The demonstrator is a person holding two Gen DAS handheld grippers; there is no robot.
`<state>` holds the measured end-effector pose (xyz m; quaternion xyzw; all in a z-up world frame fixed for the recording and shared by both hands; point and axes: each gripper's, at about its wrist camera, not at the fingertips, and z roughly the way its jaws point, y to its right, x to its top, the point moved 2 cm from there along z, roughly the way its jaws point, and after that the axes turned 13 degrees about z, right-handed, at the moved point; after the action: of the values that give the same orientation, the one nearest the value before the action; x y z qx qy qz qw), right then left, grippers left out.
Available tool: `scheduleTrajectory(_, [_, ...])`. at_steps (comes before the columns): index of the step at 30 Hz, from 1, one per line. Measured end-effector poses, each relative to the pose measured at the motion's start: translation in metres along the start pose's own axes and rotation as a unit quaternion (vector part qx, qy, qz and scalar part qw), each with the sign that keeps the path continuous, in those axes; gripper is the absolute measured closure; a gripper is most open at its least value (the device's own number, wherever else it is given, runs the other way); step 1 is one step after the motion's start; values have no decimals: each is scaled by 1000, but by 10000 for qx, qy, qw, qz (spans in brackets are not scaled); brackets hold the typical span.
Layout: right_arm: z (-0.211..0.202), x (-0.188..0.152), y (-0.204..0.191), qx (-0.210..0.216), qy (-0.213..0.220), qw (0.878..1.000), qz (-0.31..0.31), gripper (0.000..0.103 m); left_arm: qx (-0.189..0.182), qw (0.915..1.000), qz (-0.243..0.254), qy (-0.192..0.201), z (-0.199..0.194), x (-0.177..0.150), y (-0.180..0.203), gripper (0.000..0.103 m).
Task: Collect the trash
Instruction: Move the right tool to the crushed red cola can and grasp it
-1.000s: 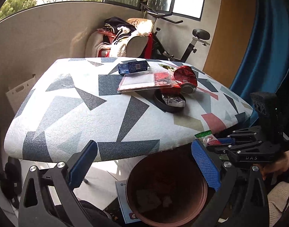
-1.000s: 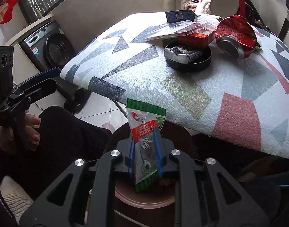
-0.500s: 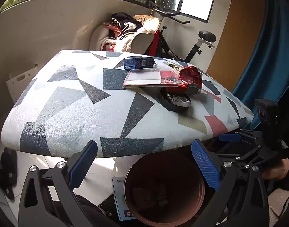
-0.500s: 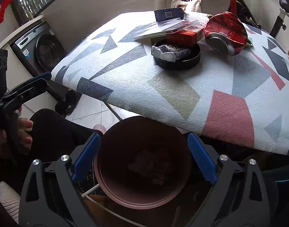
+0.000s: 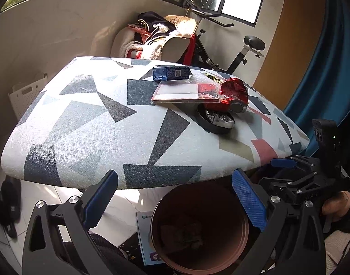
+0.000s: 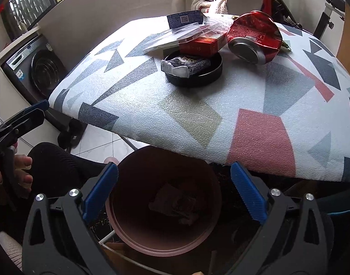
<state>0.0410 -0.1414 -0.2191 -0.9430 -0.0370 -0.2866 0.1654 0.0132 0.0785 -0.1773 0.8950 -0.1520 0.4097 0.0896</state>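
Observation:
My right gripper (image 6: 173, 192) hangs wide open over the brown bin (image 6: 133, 240), nothing between its blue pads. Crumpled wrappers (image 6: 175, 204) lie at the bin's bottom. My left gripper (image 5: 175, 201) is open too and empty, at the table's near edge above the same bin (image 5: 156, 233). On the patterned table (image 6: 197, 119) remain a crushed red can (image 6: 255, 36), a black round lid (image 6: 211, 75) holding a foil wrapper (image 6: 184, 65), a red box (image 6: 202, 43), a clear plastic packet (image 6: 175, 36) and a blue box (image 6: 186, 18).
A washing machine (image 6: 37, 68) stands left of the table. Behind it are a chair piled with clothes (image 5: 161, 41) and an exercise bike (image 5: 220, 45). A blue curtain (image 5: 323, 68) hangs at right. The person's dark-clad leg (image 6: 55, 171) is beside the bin, and a booklet (image 5: 145, 233) lies on the floor.
The right gripper held a green-and-red snack wrapper over the bin, then opened wide; the wrapper is gone from its jaws. The left gripper stayed open and hardly moved.

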Motion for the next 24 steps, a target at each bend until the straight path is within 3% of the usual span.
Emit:
scheduleTrajectory(12, [-2,5,12,14,182,9994,303,6,97,9998,114,-150,7,0,4,6])
scheduleTrajectory(22, [-4,11,16,264,319,9981,466,6,21,9995,-55,-325,17,9,-4,6])
scheduleTrajectory(24, [-6,16,21,447,313,9967,608,6,-130,9990,-119,-405,20,14,-7,6])
